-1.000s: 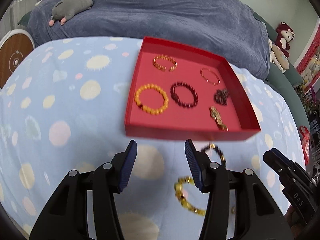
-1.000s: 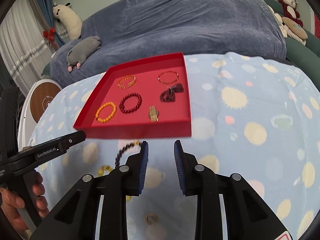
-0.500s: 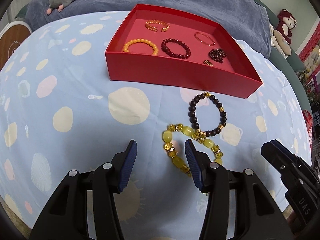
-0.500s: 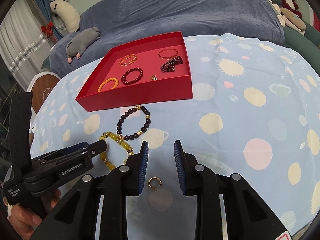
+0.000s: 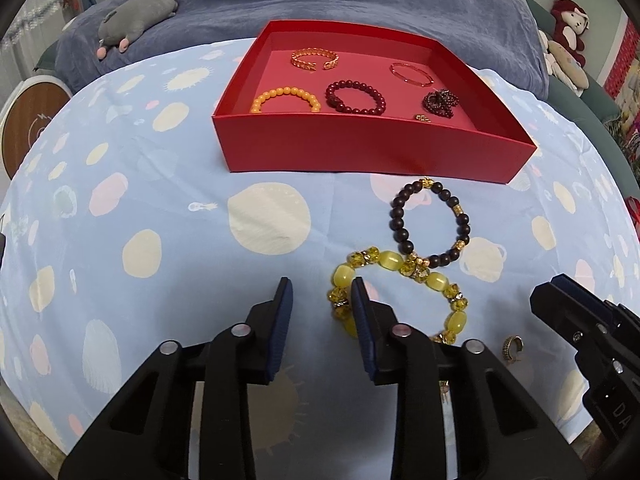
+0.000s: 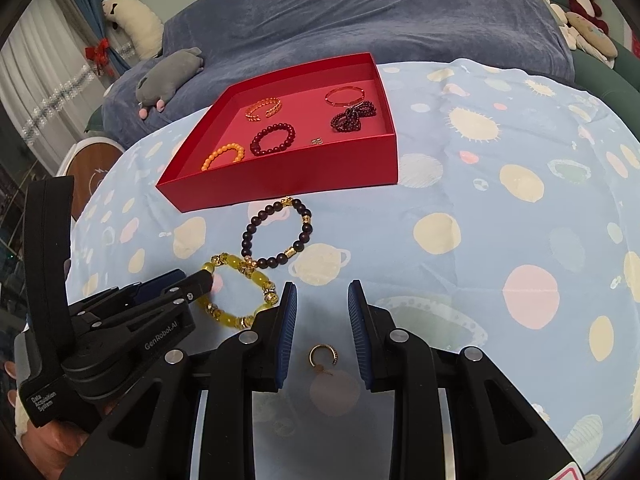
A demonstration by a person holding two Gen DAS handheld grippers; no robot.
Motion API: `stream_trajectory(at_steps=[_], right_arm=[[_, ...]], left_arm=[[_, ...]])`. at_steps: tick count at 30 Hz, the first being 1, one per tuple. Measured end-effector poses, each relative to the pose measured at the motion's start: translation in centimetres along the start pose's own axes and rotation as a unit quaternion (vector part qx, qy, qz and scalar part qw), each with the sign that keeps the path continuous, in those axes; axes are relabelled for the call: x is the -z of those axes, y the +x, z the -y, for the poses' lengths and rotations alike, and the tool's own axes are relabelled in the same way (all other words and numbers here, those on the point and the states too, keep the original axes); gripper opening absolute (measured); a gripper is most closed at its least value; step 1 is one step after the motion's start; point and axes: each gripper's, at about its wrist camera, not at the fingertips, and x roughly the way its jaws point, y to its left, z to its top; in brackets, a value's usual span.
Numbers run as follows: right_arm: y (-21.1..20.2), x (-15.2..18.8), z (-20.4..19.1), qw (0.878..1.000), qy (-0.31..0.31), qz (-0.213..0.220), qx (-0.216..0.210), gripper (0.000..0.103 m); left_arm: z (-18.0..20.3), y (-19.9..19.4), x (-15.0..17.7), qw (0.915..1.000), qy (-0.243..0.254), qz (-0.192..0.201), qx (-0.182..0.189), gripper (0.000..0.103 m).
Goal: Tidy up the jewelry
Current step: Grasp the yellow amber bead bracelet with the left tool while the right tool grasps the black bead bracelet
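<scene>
A red tray (image 5: 372, 148) (image 6: 288, 182) holds several bracelets, among them an orange bead one (image 5: 285, 98) and a dark red one (image 5: 355, 97). In front of it on the cloth lie a dark bead bracelet (image 5: 430, 226) (image 6: 276, 232), a yellow bead bracelet (image 5: 400, 288) (image 6: 236, 292) and a small gold ring (image 5: 513, 346) (image 6: 323, 355). My left gripper (image 5: 322, 304) (image 6: 168, 290) is open and empty, its right finger at the yellow bracelet's left edge. My right gripper (image 6: 322, 306) (image 5: 568, 300) is open and empty, the ring lying between its fingers.
The table wears a light blue cloth with pastel dots (image 5: 160, 220). Behind it is a sofa under a blue-grey blanket (image 6: 360, 12) with a grey plush toy (image 6: 168, 76) and other plush toys (image 5: 568, 28). A round wooden-topped object (image 5: 32, 128) stands at the left.
Both grippers have pulled back from the tray and lowered toward the cloth. The loose bracelets and the ring have come into full view. The left gripper's opening has narrowed.
</scene>
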Motion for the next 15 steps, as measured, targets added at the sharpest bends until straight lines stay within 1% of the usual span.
stream_trajectory(at_steps=[2,4,6,11,15], right_arm=[[0.1,0.0,-0.2,1.0,-0.001,-0.001,-0.001,0.027],[0.1,0.0,-0.3,1.0,-0.002,-0.002,-0.002,0.027],[0.2,0.1,-0.4,1.0,-0.003,-0.002,-0.002,0.027],[0.4,0.1,-0.5,1.0,-0.005,-0.006,-0.004,0.027],[0.8,-0.2,-1.0,1.0,-0.012,-0.008,-0.006,0.027]], left_arm=[[-0.2,-0.1,0.0,1.0,-0.002,0.001,-0.003,0.021],[-0.4,-0.1,0.1,1.0,-0.003,0.002,-0.007,0.013],[-0.7,-0.2,0.2,1.0,-0.007,0.001,-0.004,0.009],[-1.4,-0.4,0.3,0.9998,-0.02,-0.003,0.005,0.009],[-2.4,-0.6,0.6,0.9996,-0.028,-0.006,0.002,0.009]])
